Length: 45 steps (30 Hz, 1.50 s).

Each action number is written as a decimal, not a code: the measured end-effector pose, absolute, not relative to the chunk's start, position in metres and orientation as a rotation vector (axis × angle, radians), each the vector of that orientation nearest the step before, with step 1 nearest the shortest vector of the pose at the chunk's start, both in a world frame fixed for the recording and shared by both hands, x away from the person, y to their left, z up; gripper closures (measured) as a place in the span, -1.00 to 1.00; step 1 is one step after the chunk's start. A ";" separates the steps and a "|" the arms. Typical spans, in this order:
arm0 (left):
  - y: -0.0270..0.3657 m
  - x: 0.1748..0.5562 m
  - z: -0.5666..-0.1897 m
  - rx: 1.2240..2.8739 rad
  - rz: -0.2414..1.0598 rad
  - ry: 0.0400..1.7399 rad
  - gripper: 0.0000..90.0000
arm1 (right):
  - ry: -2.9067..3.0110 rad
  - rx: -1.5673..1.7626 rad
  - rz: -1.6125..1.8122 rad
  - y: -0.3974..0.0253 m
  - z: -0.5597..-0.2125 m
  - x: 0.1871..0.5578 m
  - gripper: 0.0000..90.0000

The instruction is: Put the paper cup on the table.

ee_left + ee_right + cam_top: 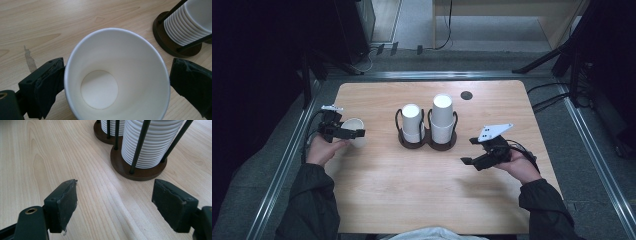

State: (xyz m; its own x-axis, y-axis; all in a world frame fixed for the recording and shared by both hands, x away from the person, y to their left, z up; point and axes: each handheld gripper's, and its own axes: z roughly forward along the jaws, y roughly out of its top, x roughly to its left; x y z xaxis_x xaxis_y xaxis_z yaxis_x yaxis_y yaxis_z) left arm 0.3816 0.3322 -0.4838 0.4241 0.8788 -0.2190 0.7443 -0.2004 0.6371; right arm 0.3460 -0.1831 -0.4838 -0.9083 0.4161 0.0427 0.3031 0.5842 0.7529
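At the left of the high view, the left gripper (pixel 353 134) sits at the table's left edge with a single white paper cup (pixel 354 126) between its jaws. In the left gripper view the cup (pixel 117 75) lies mouth toward the camera, a smooth tapered cone with a rolled rim and a flat round bottom, nothing inside it. The foam-padded black jaws flank it: the left pad presses against the rim, while the right pad stands just clear of it, so the jaws are spread around the cup rather than pinching it.

In the middle of the frame stands a dark brown double cup holder (pixel 427 142), two round bases joined together, with thin black wire uprights. Each base carries a stack of upside-down white paper cups (pixel 442 118), their rims forming fine ridges.

At the lower right, the right gripper (pixel 470 150) hovers over the pale, grained wooden table (pixel 412 195), jaws wide apart, holding nothing.
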 end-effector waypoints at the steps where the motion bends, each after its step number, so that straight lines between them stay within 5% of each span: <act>1: 0.333 0.381 -0.483 1.989 0.246 1.364 -0.98 | 2.673 0.610 1.229 -0.183 -0.484 0.346 -0.55; 30: 0.339 0.364 -0.433 1.900 0.332 1.313 -0.98 | 2.671 0.608 1.246 -0.184 -0.482 0.346 -0.55; 45: 0.313 0.359 -0.417 1.954 0.328 1.243 -0.97 | 2.679 0.610 1.241 -0.183 -0.482 0.346 -0.55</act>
State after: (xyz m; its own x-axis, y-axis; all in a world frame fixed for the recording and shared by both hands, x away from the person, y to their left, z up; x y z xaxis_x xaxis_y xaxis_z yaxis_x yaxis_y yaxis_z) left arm 0.3593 0.3132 -0.4166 0.4881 0.8533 -0.1834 0.6517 -0.2165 0.7269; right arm 0.3458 -0.1834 -0.4824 -0.9104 0.4102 0.0534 0.3059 0.5807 0.7544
